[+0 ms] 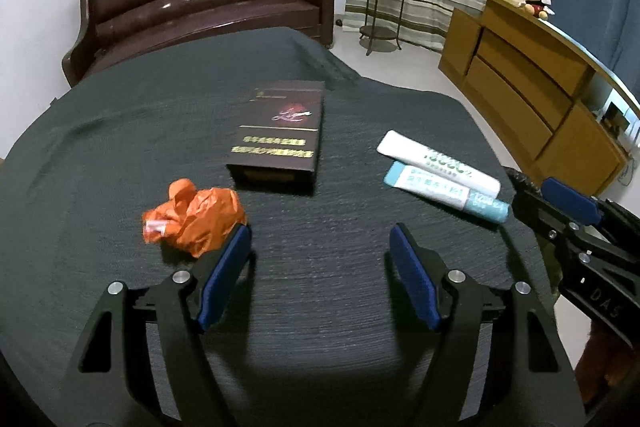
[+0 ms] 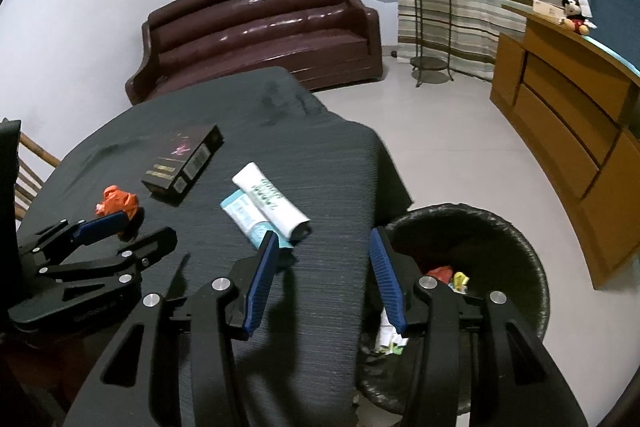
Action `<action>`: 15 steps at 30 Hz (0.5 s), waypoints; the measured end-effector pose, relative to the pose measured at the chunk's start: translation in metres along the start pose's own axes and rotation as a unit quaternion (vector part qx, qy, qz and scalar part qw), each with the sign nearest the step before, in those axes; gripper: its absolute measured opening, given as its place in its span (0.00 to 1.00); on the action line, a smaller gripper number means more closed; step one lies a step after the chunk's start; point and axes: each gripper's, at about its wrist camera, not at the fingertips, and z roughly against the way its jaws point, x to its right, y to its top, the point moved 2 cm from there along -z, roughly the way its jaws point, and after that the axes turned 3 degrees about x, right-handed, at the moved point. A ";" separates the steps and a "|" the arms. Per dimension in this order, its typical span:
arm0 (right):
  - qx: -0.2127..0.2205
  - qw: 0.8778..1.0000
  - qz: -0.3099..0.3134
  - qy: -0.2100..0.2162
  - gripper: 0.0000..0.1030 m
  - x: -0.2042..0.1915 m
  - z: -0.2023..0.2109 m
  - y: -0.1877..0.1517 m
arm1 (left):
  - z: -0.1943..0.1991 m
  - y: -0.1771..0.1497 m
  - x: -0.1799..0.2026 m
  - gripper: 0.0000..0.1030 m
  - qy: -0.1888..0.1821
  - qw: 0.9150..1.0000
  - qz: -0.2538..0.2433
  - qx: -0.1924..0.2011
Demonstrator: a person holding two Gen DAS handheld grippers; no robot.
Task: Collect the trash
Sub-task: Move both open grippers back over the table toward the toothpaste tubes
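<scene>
On a dark cloth table, beside a dark box, lie two tubes, long axes side by side, caps toward the bin. Crumpled orange wrapper sits by the left gripper, fingers apart, empty. Right gripper is likewise apart, empty, near the tubes' caps.

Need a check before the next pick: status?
Left tongs open, empty, beside orange wrapper. Right tongs open, empty, near two tubes. Box untouched. Bin part-filled. Nothing in the way.
</scene>
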 end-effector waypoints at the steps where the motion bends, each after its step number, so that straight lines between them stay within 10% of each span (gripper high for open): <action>1: -0.002 1.000 0.002 0.004 0.46 -0.003 -0.001 0.000 | 0.000 -0.001 -0.003 0.68 -0.001 1.000 0.004 -0.003; 15: -0.039 0.998 0.031 0.037 0.46 -0.036 -0.014 -0.003 | 0.011 -0.006 -0.042 0.68 -0.002 0.999 0.045 -0.003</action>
